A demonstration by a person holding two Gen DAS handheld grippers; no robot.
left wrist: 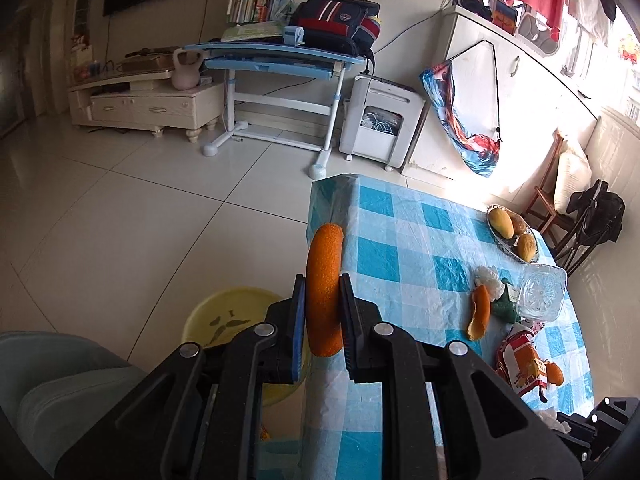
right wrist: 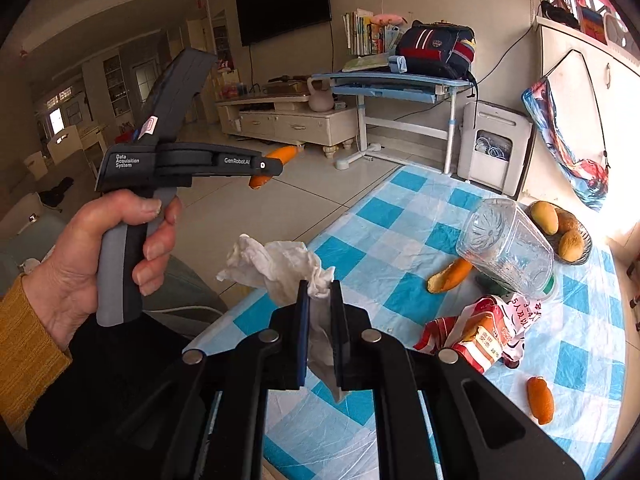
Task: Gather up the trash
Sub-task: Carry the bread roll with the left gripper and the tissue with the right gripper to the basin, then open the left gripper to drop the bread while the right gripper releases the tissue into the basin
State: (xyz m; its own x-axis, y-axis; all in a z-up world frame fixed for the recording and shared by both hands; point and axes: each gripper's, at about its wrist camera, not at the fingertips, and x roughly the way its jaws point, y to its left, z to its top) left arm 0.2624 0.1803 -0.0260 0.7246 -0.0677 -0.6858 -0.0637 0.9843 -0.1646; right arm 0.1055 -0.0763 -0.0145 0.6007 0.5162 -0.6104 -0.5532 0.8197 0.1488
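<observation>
My left gripper (left wrist: 322, 280) is shut on a long piece of orange peel (left wrist: 324, 292), held in the air over the table's left edge. A yellow bin (left wrist: 224, 316) stands on the floor below and to the left of it. My right gripper (right wrist: 319, 286) is shut on a crumpled white tissue (right wrist: 280, 264) above the near table edge. The right wrist view shows the left gripper (right wrist: 276, 166) side-on, held by a hand (right wrist: 100, 248), with the peel (right wrist: 282, 154) sticking out of its tip. On the checked tablecloth (right wrist: 400, 232) lie another peel (right wrist: 450, 276), a small peel (right wrist: 540, 400), a red snack wrapper (right wrist: 480, 332) and a clear plastic jar (right wrist: 508, 248) on its side.
A bowl of fruit (right wrist: 560, 232) sits at the table's far right. Another tissue (left wrist: 489, 278) lies by the jar (left wrist: 542, 290). Beyond the table stand a white appliance (left wrist: 380, 128), a blue desk (left wrist: 280, 56) and a TV cabinet (left wrist: 148, 108). Tiled floor (left wrist: 140, 220) stretches left of the table.
</observation>
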